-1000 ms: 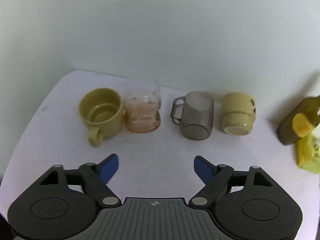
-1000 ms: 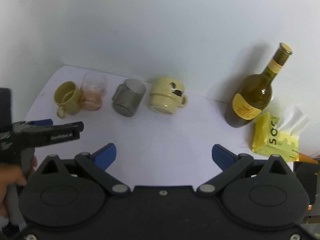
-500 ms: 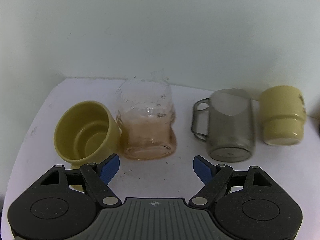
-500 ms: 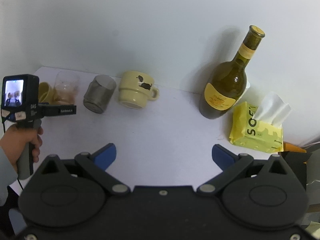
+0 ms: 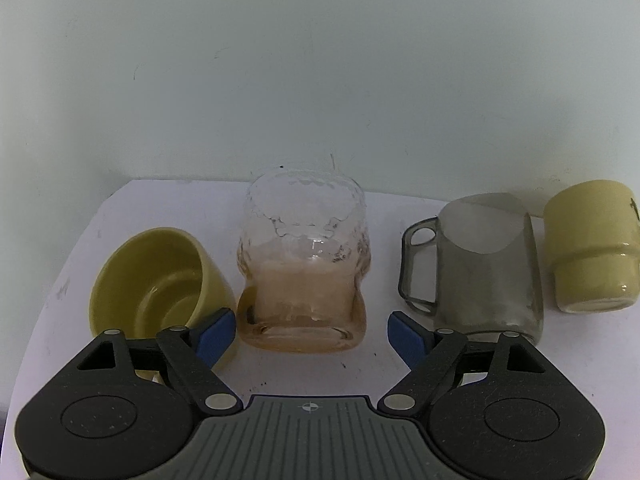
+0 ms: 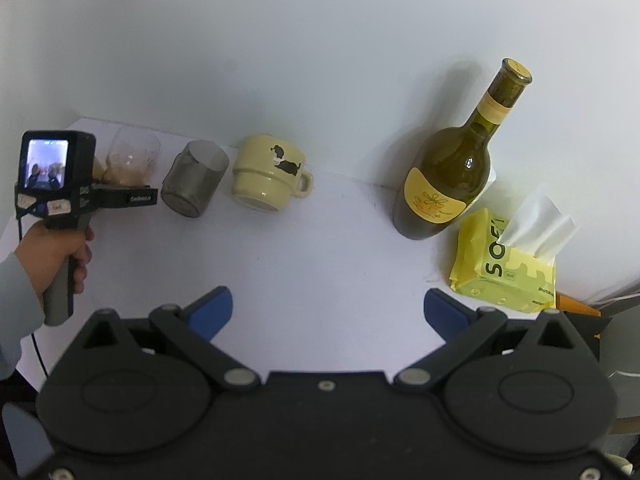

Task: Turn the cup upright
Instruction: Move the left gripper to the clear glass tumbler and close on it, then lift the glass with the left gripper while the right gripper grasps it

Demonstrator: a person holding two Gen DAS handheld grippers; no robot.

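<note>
Left wrist view: the left gripper (image 5: 310, 334) sits low over the white table (image 5: 376, 360), its blue-tipped fingers (image 5: 216, 330) spread wide and holding nothing. Directly ahead, in line with the gap between them, stands a clear glass cup (image 5: 304, 260) with a peach-tinted lower half, thick base toward the gripper; whether it stands mouth up or mouth down cannot be told. Just beyond the left finger, an olive-yellow mug (image 5: 160, 284) lies tipped, its open mouth facing the camera, touching or nearly touching the glass. Beyond the right finger, a smoky grey handled mug (image 5: 488, 264) rests with its base toward the gripper, handle on its left. Farther right, a pale yellow stacking mug (image 5: 592, 248) stands upside down.

Right wrist view: the right gripper (image 6: 326, 310) hovers back from the row of cups, fingers parted and empty, bare table between them. Ahead and slightly left is the inverted pale yellow stacking mug (image 6: 272, 178) with a black animal print; left of it the smoky grey handled mug (image 6: 194, 178), then the clear glass cup (image 6: 132, 158). At far left a hand (image 6: 60, 252) grips the left gripper (image 6: 54, 184), pointed at the glass. Ahead to the right stand a green wine bottle (image 6: 452, 172) and a yellow tissue pack (image 6: 508, 264).
</note>
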